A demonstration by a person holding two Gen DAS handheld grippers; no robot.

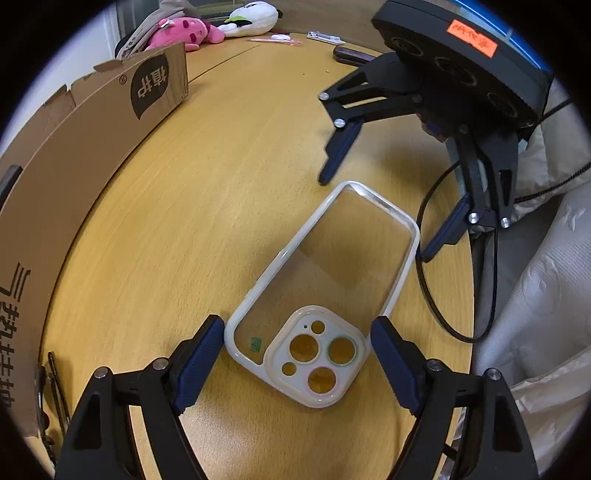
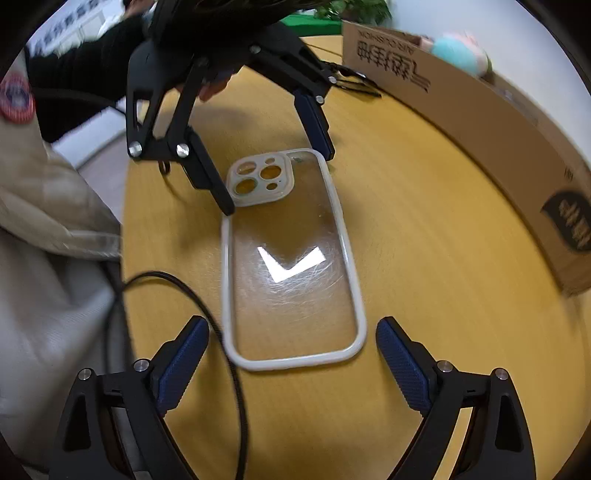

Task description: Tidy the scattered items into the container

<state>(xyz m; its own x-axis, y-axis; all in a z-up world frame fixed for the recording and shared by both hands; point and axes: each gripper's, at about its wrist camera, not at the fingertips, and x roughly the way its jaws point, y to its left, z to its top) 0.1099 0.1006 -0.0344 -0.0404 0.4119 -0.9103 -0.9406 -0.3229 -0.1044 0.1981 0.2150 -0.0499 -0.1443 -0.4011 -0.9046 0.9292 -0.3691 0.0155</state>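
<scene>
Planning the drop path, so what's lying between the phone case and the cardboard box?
Only bare wooden table lies between the phone case and the cardboard box; both wrist views show it.

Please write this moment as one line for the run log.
left hand-held gripper: open, straddling camera end of phone case | right hand-held gripper: open at other end | case flat on table

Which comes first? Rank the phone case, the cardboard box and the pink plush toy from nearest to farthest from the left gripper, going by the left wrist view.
1. Phone case: its camera end lies between the open fingers of the left gripper.
2. Cardboard box: along the table's left side.
3. Pink plush toy: at the far end, beyond the box.
</scene>
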